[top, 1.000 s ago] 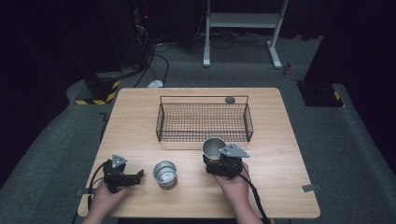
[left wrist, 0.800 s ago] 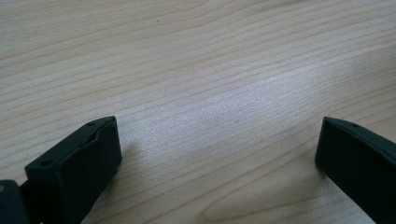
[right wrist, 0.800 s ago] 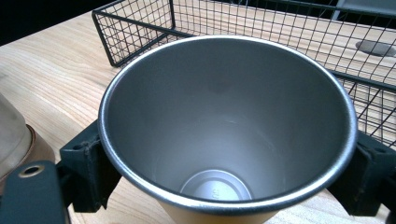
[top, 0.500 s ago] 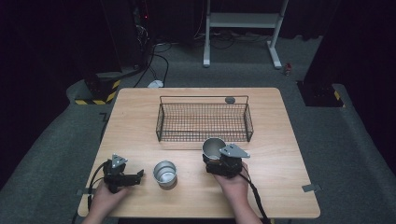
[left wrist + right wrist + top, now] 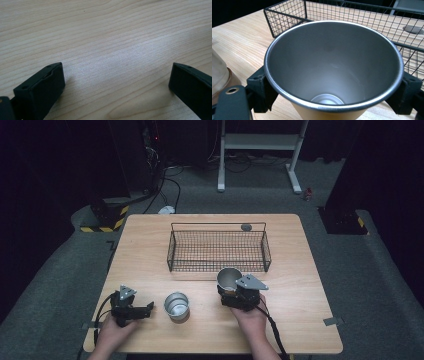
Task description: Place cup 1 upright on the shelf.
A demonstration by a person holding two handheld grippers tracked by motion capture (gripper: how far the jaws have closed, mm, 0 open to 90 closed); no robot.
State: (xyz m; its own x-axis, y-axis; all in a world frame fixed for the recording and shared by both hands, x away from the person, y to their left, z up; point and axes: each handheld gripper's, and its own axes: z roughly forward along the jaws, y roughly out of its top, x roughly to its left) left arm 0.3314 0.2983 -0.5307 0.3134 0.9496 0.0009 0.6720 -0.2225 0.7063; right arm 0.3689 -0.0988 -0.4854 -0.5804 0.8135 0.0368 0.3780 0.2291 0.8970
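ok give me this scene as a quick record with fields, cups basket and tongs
table: light wood
basket: black wire, empty, upright at table's middle
held cup: metal, upright between the jaws of the right tongs, just in front of the basket
free cup: metal, upright, standing apart from both tongs
left tongs: open over bare wood, left of the free cup

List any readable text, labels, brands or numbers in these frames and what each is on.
None readable. The metal cup in the right tool, the second cup, the wire basket, the left tool and the table show no print. The black-yellow hazard stripes on the floor carry no words.
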